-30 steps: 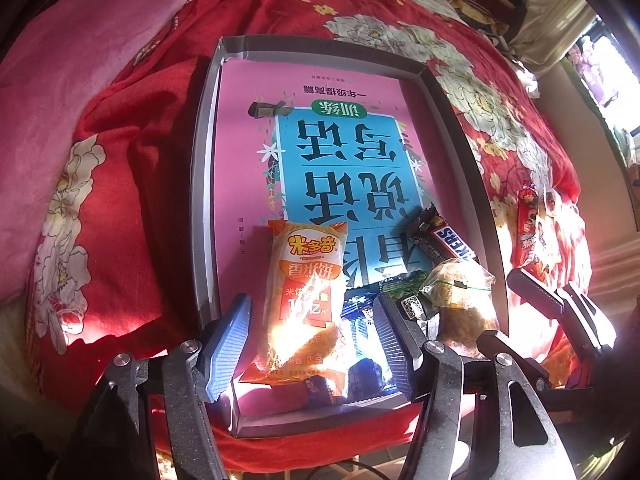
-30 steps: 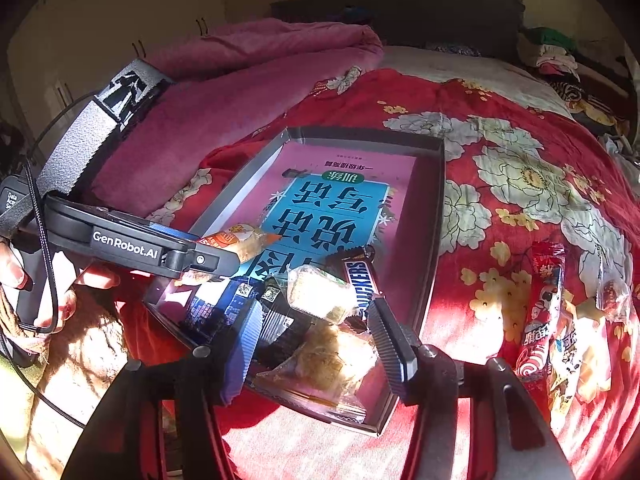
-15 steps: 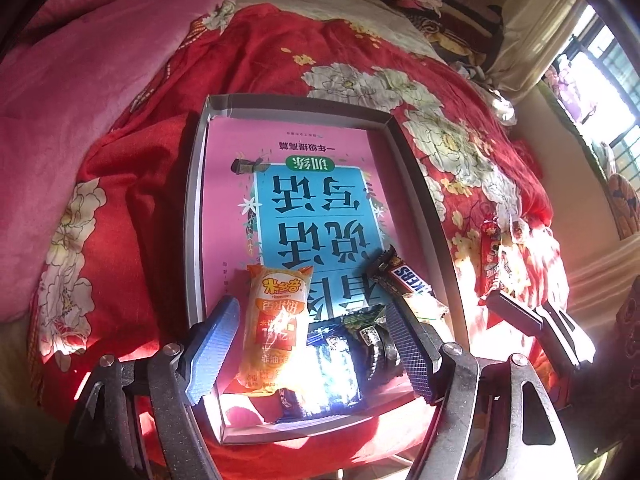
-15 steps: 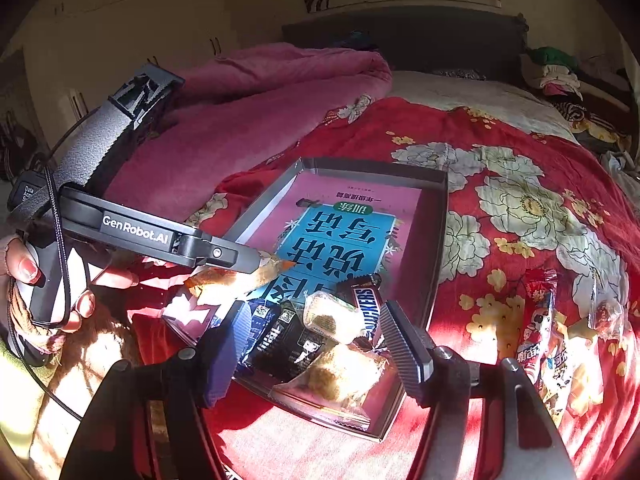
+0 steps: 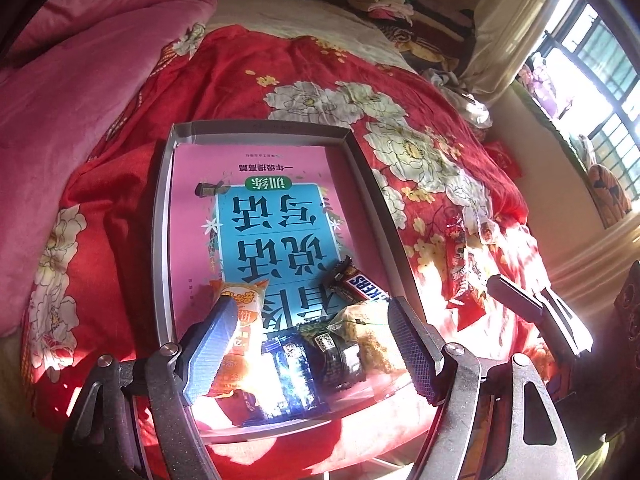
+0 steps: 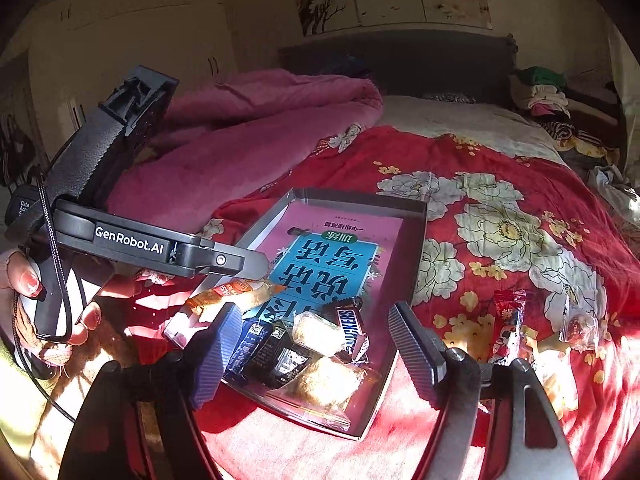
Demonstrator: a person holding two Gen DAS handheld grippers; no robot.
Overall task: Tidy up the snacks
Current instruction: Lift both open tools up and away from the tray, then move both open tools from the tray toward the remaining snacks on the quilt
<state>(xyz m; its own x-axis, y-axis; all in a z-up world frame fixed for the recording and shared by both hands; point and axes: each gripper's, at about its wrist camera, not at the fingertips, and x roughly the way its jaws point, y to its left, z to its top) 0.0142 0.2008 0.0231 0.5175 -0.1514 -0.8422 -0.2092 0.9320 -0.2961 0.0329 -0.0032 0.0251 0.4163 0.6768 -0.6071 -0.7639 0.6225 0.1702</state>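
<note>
Red floral bedding (image 5: 248,80) covers the bed, and a shallow grey tray (image 5: 160,240) lies on it near the bed's front edge, with a pink blanket (image 5: 80,80) heaped along the bed's left side. Inside the tray a pink and blue book (image 5: 256,208) lies flat, and the snacks are bunched at the tray's near end on top of it: an orange packet (image 5: 240,300) at the left, a blue packet (image 5: 288,376) and a black packet (image 5: 340,360) beside it, a Snickers bar (image 5: 360,284) just behind them, and two clear packs of pale cake (image 6: 324,380) toward the tray's right near corner. More snacks lie loose on the bedding to the right of the tray, well apart from it, among them a red stick pack (image 6: 508,320) and a small clear wrapped sweet (image 6: 580,324). The left hand-held gripper (image 5: 312,352) hovers above the near end of the tray, its jaws apart with nothing between the pads; the orange packet shows behind its left finger (image 5: 212,344). The right hand-held gripper (image 6: 316,352) hangs over the tray's right near corner with its jaws opening, nothing pressed between them and the cake packs lying below on the tray floor. In the right wrist view the left hand-held gripper's black body reaches in from the left edge, gripped by a hand (image 6: 24,280) at its handle.
</note>
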